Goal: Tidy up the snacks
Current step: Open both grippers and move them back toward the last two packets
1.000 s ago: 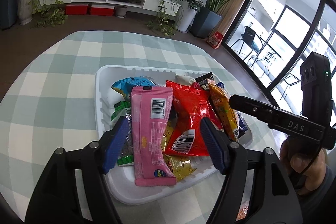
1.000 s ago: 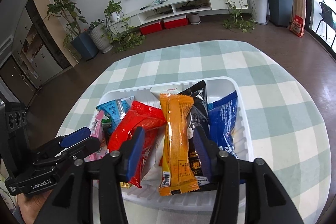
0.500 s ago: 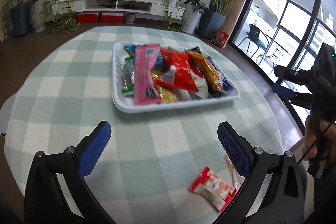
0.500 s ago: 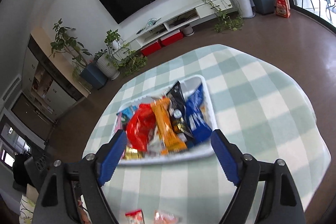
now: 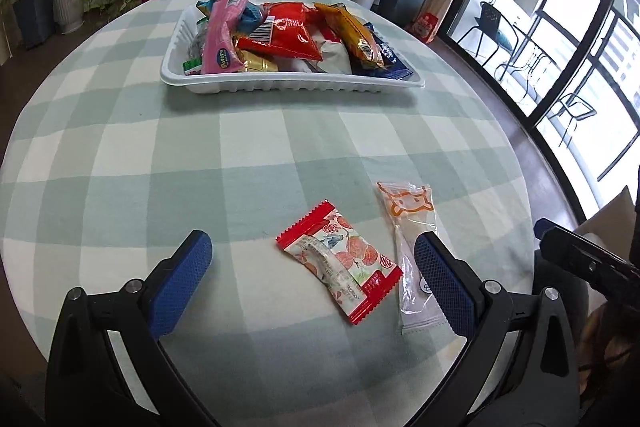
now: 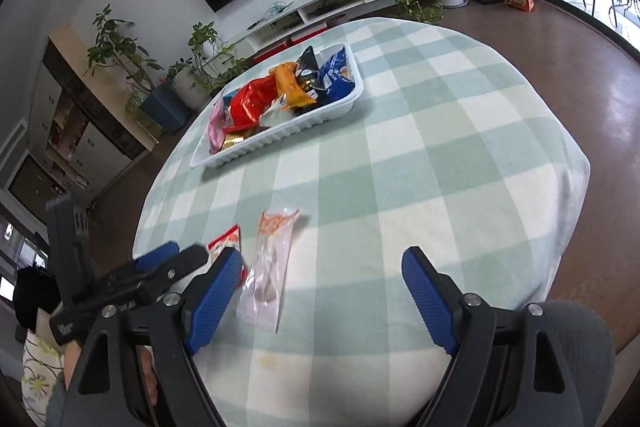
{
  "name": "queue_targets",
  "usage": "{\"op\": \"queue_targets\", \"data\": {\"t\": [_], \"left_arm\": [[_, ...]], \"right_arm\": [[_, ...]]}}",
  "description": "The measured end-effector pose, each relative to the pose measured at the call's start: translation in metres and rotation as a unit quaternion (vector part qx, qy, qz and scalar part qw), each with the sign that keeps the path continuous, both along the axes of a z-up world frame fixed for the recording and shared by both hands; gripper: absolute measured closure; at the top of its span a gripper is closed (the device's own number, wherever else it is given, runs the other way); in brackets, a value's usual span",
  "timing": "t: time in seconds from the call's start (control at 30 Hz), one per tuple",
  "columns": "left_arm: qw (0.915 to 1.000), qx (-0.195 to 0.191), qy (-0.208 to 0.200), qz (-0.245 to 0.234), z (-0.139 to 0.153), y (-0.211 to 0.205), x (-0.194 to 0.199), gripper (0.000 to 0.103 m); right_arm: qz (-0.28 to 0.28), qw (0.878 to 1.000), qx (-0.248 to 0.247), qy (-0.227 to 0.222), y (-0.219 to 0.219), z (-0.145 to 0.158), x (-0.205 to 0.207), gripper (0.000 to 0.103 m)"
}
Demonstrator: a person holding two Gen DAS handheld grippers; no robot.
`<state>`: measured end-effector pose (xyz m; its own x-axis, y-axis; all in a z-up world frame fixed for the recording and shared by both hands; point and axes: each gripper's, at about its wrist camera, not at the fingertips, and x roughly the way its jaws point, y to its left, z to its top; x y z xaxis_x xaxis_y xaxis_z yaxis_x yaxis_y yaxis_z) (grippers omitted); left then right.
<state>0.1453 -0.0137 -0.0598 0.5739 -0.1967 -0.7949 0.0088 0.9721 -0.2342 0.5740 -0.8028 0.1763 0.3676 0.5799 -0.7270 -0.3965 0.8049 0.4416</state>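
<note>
A white tray (image 5: 288, 83) full of snack packets stands at the far side of the checked table; it also shows in the right wrist view (image 6: 276, 137). Two loose packets lie near the front edge: a red-and-white packet (image 5: 340, 261) and a clear packet with an orange cat print (image 5: 412, 239). My left gripper (image 5: 316, 283) is open and empty, low over the red-and-white packet. My right gripper (image 6: 324, 299) is open and empty, just right of the clear packet (image 6: 270, 267). The red-and-white packet (image 6: 226, 241) is partly hidden behind the left gripper's fingers (image 6: 160, 255).
The green-and-white checked tablecloth (image 5: 200, 155) covers a round table. The table edge drops off close on the right (image 6: 572, 187). A TV unit, potted plants and glass doors are in the room beyond.
Both grippers have pulled back from over the tray to the near side of the table and opened wider. The two loose packets have come into view.
</note>
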Motion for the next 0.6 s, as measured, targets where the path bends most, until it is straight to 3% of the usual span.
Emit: {"op": "queue_targets", "data": {"t": [0.2,0.3,0.47,0.6], "left_arm": [[0.9990,0.025,0.036,-0.010,-0.017,-0.009,0.016,0.004],[0.9984,0.041,0.036,-0.017,-0.020,-0.009,0.015,0.008],[0.9979,0.052,0.033,-0.021,-0.017,0.003,0.012,0.036],[0.9983,0.048,0.029,-0.016,-0.014,0.015,0.010,0.036]], "right_arm": [[0.015,1.000,0.000,-0.016,0.006,0.005,-0.011,0.019],[0.022,1.000,-0.002,-0.015,0.010,0.003,-0.014,0.019],[0.026,0.999,-0.016,-0.025,0.014,0.002,-0.020,0.019],[0.027,0.999,-0.019,-0.025,0.017,0.002,-0.020,0.019]]}}
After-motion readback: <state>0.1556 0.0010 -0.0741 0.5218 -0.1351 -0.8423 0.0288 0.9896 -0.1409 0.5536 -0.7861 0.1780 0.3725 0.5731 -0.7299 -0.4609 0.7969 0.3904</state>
